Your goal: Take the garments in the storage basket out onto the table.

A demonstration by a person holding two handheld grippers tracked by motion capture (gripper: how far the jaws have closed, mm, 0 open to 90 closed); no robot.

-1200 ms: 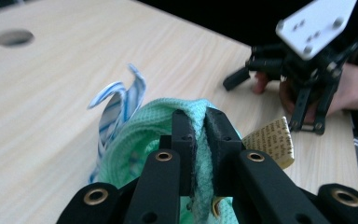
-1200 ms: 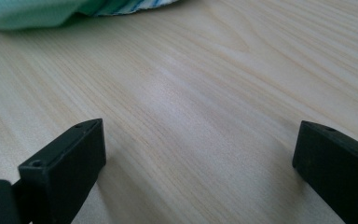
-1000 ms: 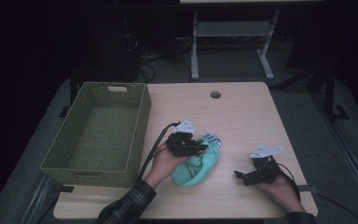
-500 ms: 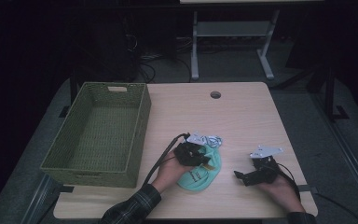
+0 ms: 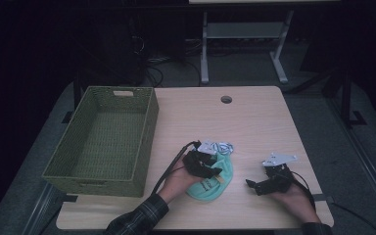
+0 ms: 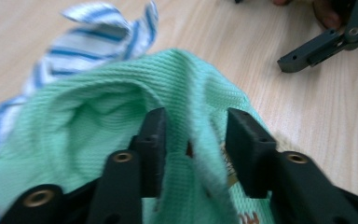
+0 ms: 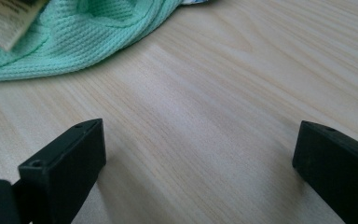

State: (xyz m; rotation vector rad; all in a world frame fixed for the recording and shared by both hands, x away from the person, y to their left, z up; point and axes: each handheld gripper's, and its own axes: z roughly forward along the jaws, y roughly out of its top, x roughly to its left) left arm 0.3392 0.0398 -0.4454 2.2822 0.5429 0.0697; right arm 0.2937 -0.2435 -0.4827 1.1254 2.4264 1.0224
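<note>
A mint-green knitted cloth (image 5: 216, 185) lies crumpled at the table's front middle, with a blue-and-white striped cloth (image 5: 222, 146) tucked at its far edge. My left gripper (image 5: 209, 170) rests low on the green cloth (image 6: 88, 126). Its jaws have just been opening, and a raised fold stands loosely between the fingertips (image 6: 196, 128), so it is open. The striped cloth (image 6: 102, 35) lies beyond. My right gripper (image 5: 255, 185) rests on the bare wood to the right, open wide with nothing between its fingertips (image 7: 199, 147). The green cloth's edge (image 7: 74, 39) lies ahead of it.
A large green woven basket (image 5: 150, 125) stands empty on the left side of the table (image 5: 259, 122). A round cable hole (image 5: 226, 99) sits near the far edge. The right gripper's jaw (image 6: 314, 49) lies close beside the cloth.
The left hand has drifted right and sunk with the green cloth, which now lies flatter on the table. The right hand has kept still.
</note>
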